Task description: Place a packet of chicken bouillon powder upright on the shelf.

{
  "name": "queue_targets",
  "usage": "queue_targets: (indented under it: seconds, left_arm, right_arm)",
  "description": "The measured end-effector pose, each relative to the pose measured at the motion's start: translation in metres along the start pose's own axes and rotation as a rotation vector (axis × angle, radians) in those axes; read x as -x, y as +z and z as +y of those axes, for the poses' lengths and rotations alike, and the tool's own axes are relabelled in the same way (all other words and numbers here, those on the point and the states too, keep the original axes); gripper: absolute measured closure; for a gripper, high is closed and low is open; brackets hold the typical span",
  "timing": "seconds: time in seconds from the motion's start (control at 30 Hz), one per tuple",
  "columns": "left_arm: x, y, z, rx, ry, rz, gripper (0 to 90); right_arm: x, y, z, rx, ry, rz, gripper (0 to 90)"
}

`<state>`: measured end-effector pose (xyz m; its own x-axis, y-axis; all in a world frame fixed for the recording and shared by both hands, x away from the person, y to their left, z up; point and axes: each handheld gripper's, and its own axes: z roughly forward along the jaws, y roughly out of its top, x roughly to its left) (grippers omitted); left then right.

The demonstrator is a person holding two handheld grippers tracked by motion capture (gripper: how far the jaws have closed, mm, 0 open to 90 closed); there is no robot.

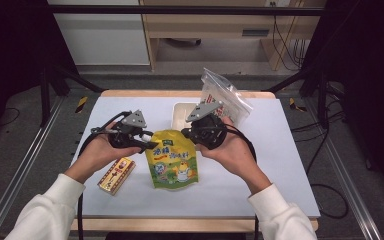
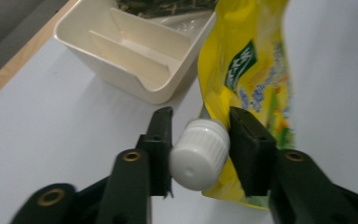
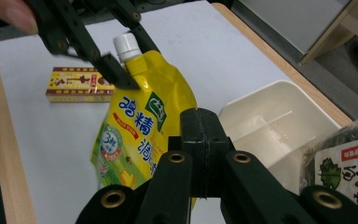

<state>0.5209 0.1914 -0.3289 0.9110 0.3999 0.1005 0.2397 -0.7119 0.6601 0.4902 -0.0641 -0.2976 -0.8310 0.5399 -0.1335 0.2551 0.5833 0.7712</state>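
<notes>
A yellow stand-up pouch [image 1: 172, 160] [image 3: 140, 126] lies at the middle of the white table with its top raised. Its white screw cap [image 2: 199, 154] [image 3: 127, 46] sits between the jaws of my left gripper [image 1: 150, 145] [image 2: 200, 128], and both pads press on the cap's sides. My right gripper [image 1: 187, 132] [image 3: 200, 121] is shut, its tips at the pouch's upper right edge. The pouch [image 2: 256, 70] passes under those jaws, and I cannot tell whether they pinch it.
A cream divided tray [image 1: 180, 110] [image 2: 135, 60] [image 3: 270, 121] stands just behind the pouch. A clear bag of seaweed [image 1: 225, 97] [image 3: 349, 168] leans at the tray's right. A red and gold box [image 1: 116, 175] [image 3: 79, 84] lies near my left wrist.
</notes>
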Motion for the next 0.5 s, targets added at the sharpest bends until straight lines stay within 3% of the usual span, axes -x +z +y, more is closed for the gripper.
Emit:
queue_targets:
  seconds: [0.1, 0.3, 0.5]
  left_arm:
    - [0.003, -0.001, 0.004, -0.001, 0.017, -0.009, 65.2]
    - [0.002, -0.007, 0.014, -0.033, 0.084, 0.023, 66.9]
    - [0.012, -0.007, 0.017, -0.048, 0.143, 0.027, 69.0]
  right_arm:
    - [0.000, 0.000, -0.003, -0.004, 0.002, 0.000, 90.0]
    - [-0.004, -0.010, -0.005, -0.001, -0.007, -0.003, 90.0]
    - [-0.009, -0.018, -0.013, -0.016, -0.017, -0.001, 90.0]
